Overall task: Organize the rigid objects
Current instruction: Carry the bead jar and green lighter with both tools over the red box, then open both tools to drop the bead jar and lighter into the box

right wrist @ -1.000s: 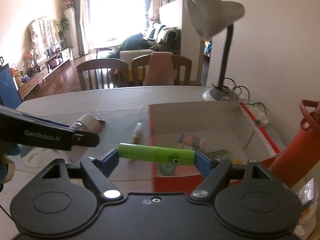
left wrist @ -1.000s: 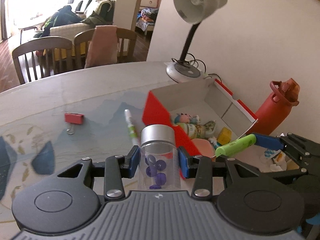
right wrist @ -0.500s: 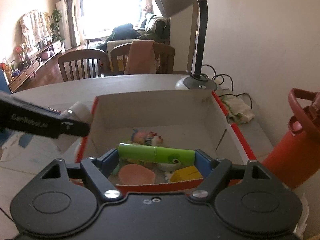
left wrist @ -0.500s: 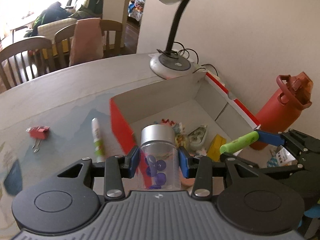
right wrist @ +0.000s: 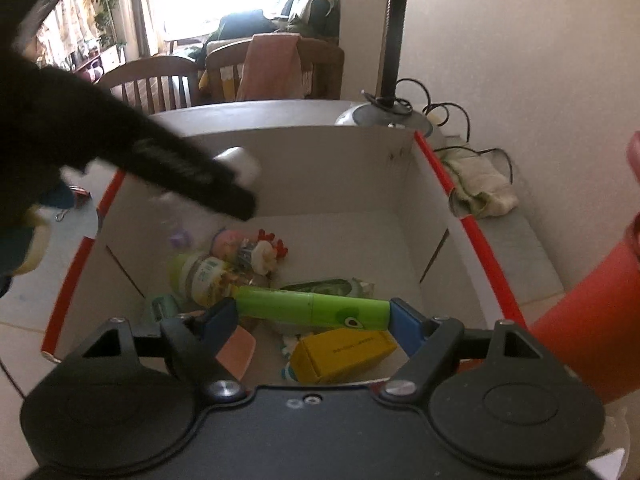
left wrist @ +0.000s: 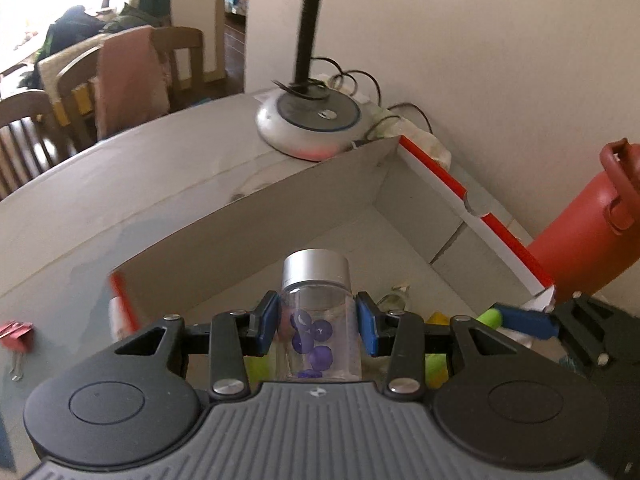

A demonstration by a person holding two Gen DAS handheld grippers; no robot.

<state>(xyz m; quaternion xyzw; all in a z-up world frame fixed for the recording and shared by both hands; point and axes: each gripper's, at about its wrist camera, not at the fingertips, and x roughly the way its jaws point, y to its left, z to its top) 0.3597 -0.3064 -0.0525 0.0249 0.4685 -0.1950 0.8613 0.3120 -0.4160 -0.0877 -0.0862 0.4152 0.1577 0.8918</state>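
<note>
My left gripper (left wrist: 318,320) is shut on a clear jar (left wrist: 316,320) with a silver cap and purple pieces inside, held upright over the open cardboard box (left wrist: 280,216). My right gripper (right wrist: 312,312) is shut on a green marker (right wrist: 312,306), gripped end to end and lying crosswise above the near end of the same box (right wrist: 304,168). In the right wrist view the left gripper shows as a dark blurred shape (right wrist: 192,176) over the box's left side. The box floor holds a small bottle (right wrist: 204,276), a doll (right wrist: 252,248), a yellow block (right wrist: 344,354) and a pink piece (right wrist: 238,350).
A desk lamp base (left wrist: 308,120) with cables stands just behind the box. A red water bottle (left wrist: 588,240) stands at the box's right. On the table to the left lie a red binder clip (left wrist: 16,334) and a white glue stick (left wrist: 118,316). Chairs stand beyond the table.
Both grippers have moved forward and down over the box with the jar and the marker still held. The left one crossed from beside the box to above it.
</note>
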